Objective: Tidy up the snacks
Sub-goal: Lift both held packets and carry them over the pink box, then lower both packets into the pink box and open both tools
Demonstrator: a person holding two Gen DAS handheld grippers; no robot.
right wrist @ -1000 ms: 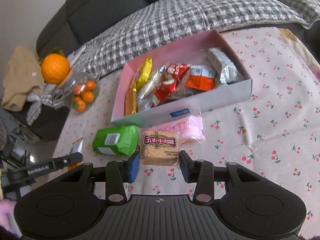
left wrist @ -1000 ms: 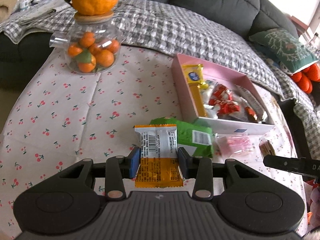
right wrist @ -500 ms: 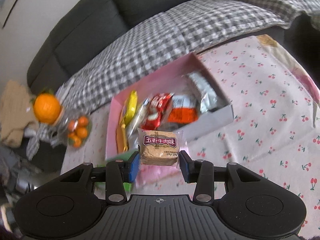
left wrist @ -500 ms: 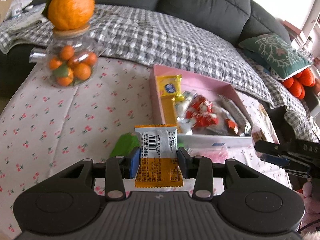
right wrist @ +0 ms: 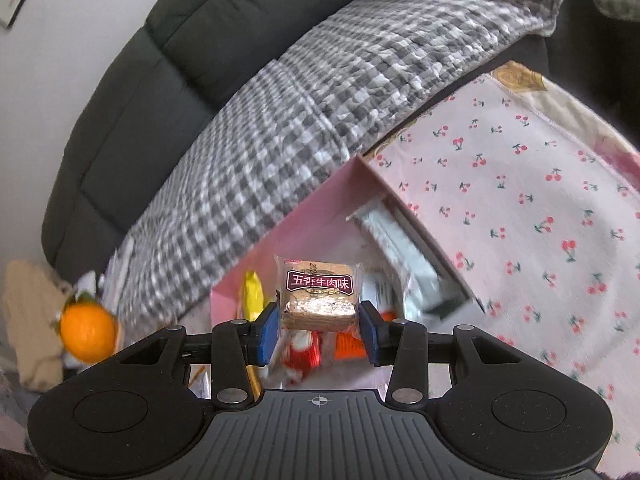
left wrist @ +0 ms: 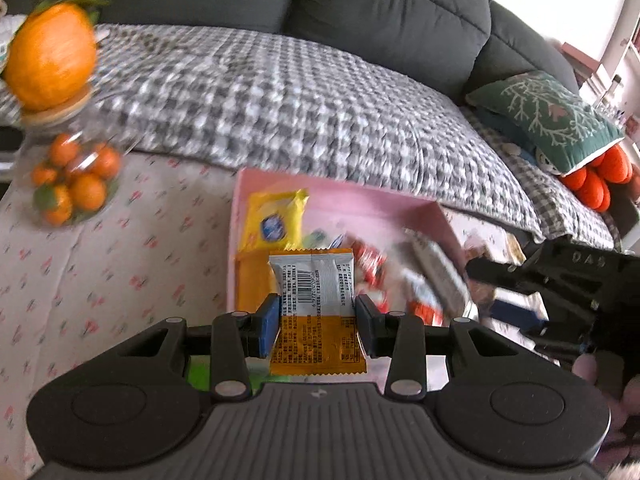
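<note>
over the cherry-print tablecloth, above the pink box of snacks: left gripper clamped on an orange-and-white packet, right gripper clamped on a small brown biscuit pack.

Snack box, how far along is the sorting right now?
Done: the pink box already holds several packets, including a yellow packet. In hand: the left gripper is shut on an orange-and-white packet, and the right gripper is shut on a brown biscuit packet, both over the box. Left: releasing both; a green packet shows below the left gripper.
</note>
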